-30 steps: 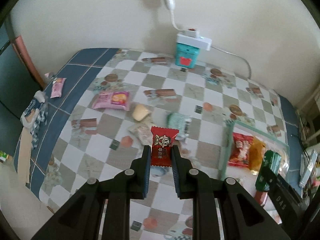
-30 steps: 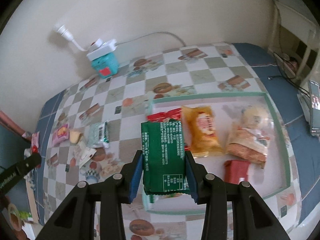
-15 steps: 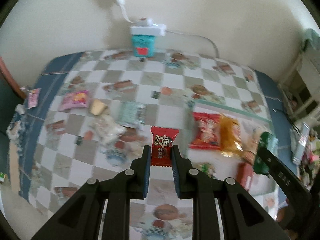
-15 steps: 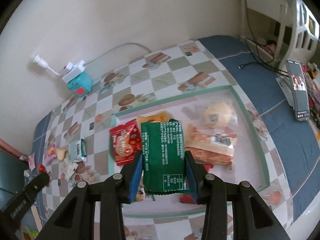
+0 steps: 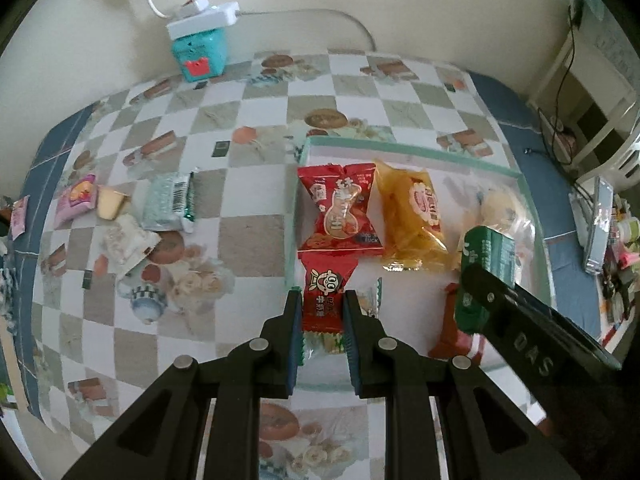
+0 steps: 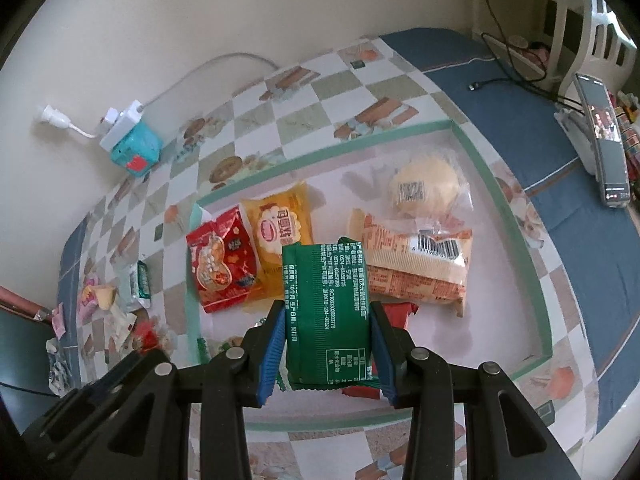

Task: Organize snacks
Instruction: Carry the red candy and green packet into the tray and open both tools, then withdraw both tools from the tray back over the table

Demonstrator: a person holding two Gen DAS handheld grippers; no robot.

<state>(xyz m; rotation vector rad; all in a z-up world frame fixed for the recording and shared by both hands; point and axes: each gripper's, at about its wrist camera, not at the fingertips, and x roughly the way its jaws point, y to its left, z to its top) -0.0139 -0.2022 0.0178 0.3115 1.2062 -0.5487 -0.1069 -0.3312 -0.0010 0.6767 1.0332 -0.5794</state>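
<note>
My left gripper (image 5: 320, 300) is shut on a small red candy packet (image 5: 326, 296) with a cartoon face, held above the near left corner of the clear green-rimmed tray (image 5: 400, 147). My right gripper (image 6: 328, 312) is shut on a green snack packet (image 6: 326, 312) over the tray's (image 6: 504, 216) front middle; that gripper and its green packet (image 5: 486, 256) also show at the right of the left wrist view. In the tray lie a red peanut bag (image 5: 340, 216), a yellow bag (image 5: 412, 220), an orange packet (image 6: 416, 264) and a wrapped round bun (image 6: 424, 188).
Loose snacks lie left of the tray on the checked cloth: a pale green packet (image 5: 170, 202), a pink packet (image 5: 76, 200), a white wrapper (image 5: 126, 242). A teal box (image 5: 200, 54) under a power strip stands by the wall. A phone (image 6: 606, 144) rests at the right.
Both grippers moved right and down over the tray, each still holding its packet. The tray now fills more of both views, and the loose snacks slid to the left.
</note>
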